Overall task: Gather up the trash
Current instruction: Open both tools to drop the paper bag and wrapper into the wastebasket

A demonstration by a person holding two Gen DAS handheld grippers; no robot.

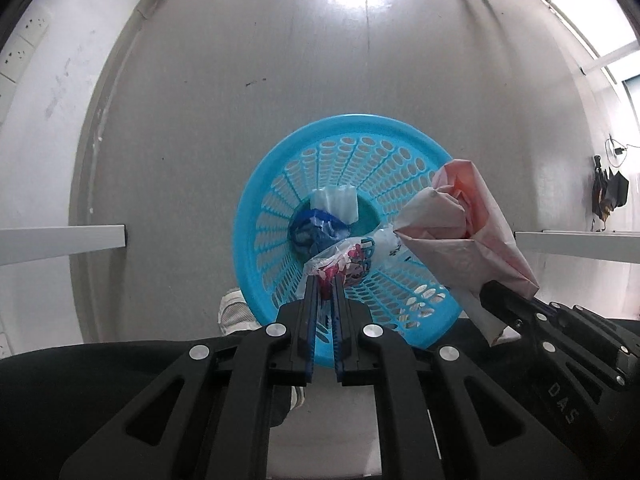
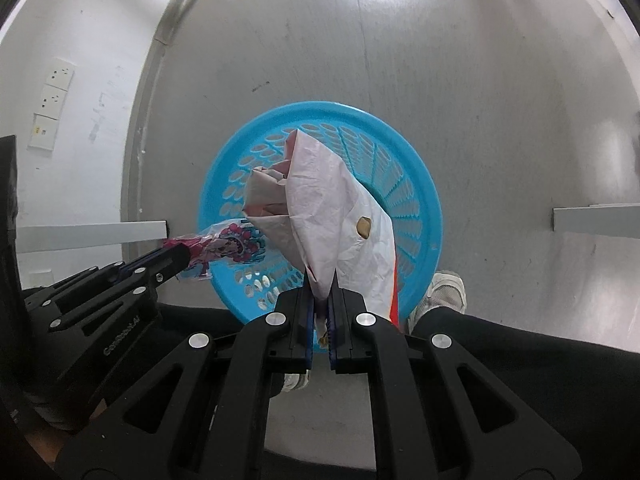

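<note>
Left tongs (image 1: 325, 280) clamped on printed wrapper (image 1: 352, 258), right tongs (image 2: 320, 284) on paper bag (image 2: 320, 216); risk overshooting blue basket (image 1: 276, 168) if dropped off-centre.

Left claw (image 1: 325, 280), right claw (image 2: 321, 280) clamped, pointing down.

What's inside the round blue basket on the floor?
At the bottom of the round blue plastic basket lie a crumpled dark blue wrapper and a clear plastic piece. The printed plastic wrapper and the pinkish paper bag held above cover the rest.
</note>
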